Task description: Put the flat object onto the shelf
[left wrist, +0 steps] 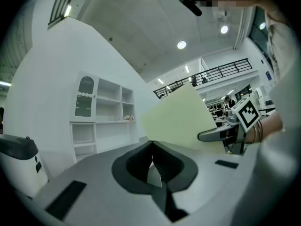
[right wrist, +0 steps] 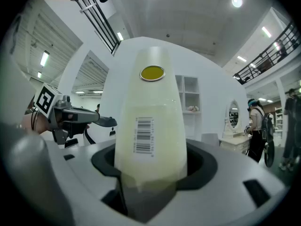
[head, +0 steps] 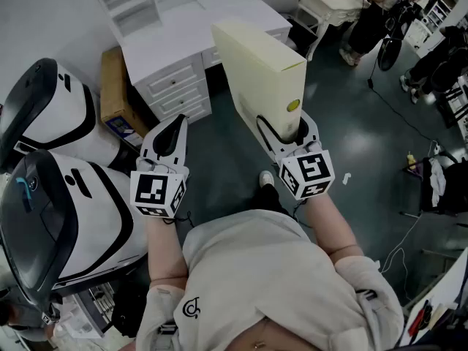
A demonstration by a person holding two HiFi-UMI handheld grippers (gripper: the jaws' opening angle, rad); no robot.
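The flat object is a pale yellow box with a barcode and a round yellow sticker. It stands on edge, and my right gripper is shut on its lower end; in the right gripper view the box fills the gap between the jaws. My left gripper hangs level to the left of it, apart from the box, shut with nothing in it. The white shelf unit stands ahead at the far left, and its open compartments show in the left gripper view.
A white desk with drawers stands below the shelf unit, with a cardboard box at its left end. Two white-and-black machines crowd the left side. A person stands far right near a chair with clothes.
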